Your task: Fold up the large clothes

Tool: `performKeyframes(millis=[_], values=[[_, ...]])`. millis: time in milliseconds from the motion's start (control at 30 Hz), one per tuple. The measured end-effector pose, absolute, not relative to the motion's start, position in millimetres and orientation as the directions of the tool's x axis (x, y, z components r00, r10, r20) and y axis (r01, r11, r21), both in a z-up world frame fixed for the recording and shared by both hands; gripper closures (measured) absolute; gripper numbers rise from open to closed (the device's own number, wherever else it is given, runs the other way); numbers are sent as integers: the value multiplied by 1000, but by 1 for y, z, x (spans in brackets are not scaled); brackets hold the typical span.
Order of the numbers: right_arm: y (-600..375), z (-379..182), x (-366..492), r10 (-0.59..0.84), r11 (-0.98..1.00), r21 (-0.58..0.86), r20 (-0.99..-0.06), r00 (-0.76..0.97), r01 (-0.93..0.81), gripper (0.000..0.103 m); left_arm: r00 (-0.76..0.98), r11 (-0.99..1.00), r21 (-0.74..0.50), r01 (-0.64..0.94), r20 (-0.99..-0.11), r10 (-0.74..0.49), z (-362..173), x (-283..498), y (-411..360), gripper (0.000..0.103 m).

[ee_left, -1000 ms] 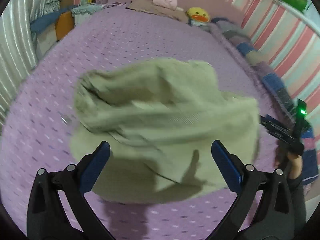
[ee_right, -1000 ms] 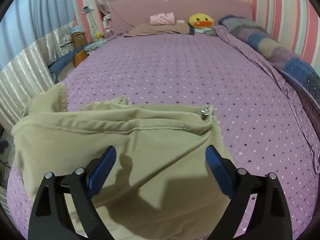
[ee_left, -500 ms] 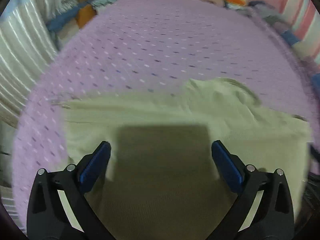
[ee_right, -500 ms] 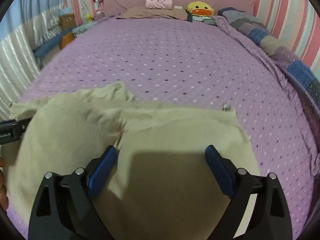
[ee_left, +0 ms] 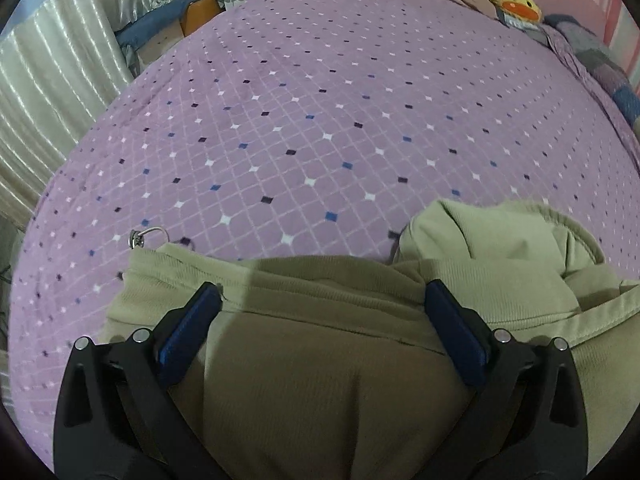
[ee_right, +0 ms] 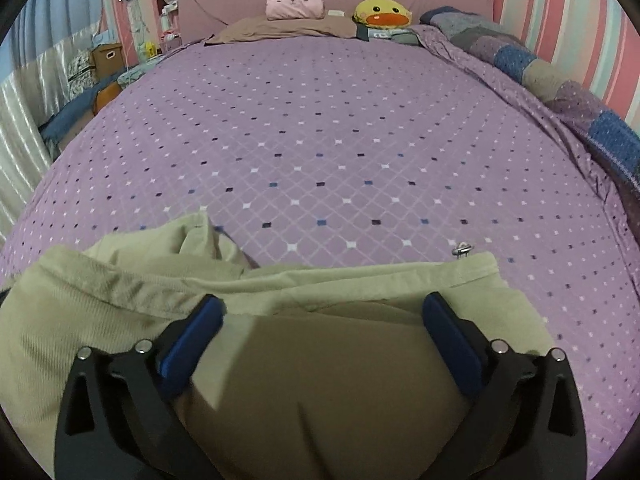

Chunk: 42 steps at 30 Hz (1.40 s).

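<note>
Lying bunched on the purple diamond-pattern bedspread (ee_right: 320,140): one khaki garment (ee_left: 320,360), metal ring (ee_right: 462,249) at its far corner. Left gripper (ee_left: 320,300) and right gripper (ee_right: 322,312) angled steeply down over it; both wide apart, the right's jaws just opened further, pads gripping nothing.

One khaki garment (ee_left: 320,360), one duck plush (ee_right: 382,13) (yellow), two claws (ee_left: 320,308) (ee_right: 320,316)
</note>
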State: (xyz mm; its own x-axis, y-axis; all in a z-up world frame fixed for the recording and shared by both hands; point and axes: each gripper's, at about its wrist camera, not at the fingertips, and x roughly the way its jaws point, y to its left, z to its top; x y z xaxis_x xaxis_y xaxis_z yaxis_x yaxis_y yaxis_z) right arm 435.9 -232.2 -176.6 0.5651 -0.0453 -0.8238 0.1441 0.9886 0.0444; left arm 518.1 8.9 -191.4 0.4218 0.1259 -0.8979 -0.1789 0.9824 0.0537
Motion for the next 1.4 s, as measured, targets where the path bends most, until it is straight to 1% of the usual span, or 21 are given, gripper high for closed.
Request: performKeyframes(millis=[167,300,333,433,500,567,633,700,733,767,800,833,900,933,1000,1067,1167,1233,1400], values=[[-239,-191,452,25,981,127,-838,546,150,1,460,980,6,-200,-882,99,-207,517,11,3],[-243,-197,457,62,974,167,-849,524,155,1,442,980,3,-199,-892,93,-213,520,7,3],[-243,-196,457,61,974,166,-850,523,155,1,434,979,5,-202,-896,94,-222,526,1,3],[-244,-190,450,71,974,176,-841,536,146,2,429,979,35,-202,-895,121,-208,521,-9,3],[-253,-177,440,85,968,201,-823,562,148,2,450,980,-17,-197,-890,75,-185,505,-16,3],[-269,-155,424,24,956,206,-765,644,209,2,491,978,-90,-188,-871,15,-161,493,-29,3],[-282,-146,418,-52,947,175,-743,667,269,2,521,973,-142,-182,-853,-27,-144,490,-46,3],[-300,-146,417,-97,941,146,-746,659,304,2,544,968,-208,-138,-833,-101,-135,495,-68,3],[-304,-149,418,-107,939,137,-757,645,317,2,550,969,-216,-121,-827,-116,-133,500,-79,3],[-308,-156,419,-126,935,114,-778,616,335,2,557,975,-184,-125,-826,-85,-135,506,-92,3],[-311,-164,419,-135,936,92,-796,589,339,2,562,982,-123,-141,-827,-23,-138,512,-103,3],[-311,-172,419,-136,937,80,-813,566,340,2,561,988,-25,-156,-825,68,-147,519,-113,3],[-316,-186,419,-107,935,100,-836,538,341,2,518,984,65,-165,-843,142,-171,528,-121,3],[-319,-188,416,-90,928,130,-830,551,348,2,490,984,62,-165,-861,136,-181,530,-118,3],[-323,-193,414,-54,921,182,-817,575,345,2,450,978,-1,-207,-888,94,-205,529,-101,3],[-322,-199,415,-38,919,199,-813,581,339,2,493,972,-60,-227,-868,62,-209,522,-92,3],[-312,-203,418,-77,931,153,-807,586,333,1,550,977,-14,-211,-828,107,-212,514,-101,3],[-306,-205,419,-92,936,132,-804,587,327,1,578,978,-10,-207,-808,114,-214,511,-104,3],[-312,-210,417,-46,929,181,-807,588,321,1,635,980,-35,-195,-766,99,-219,506,-103,3]])
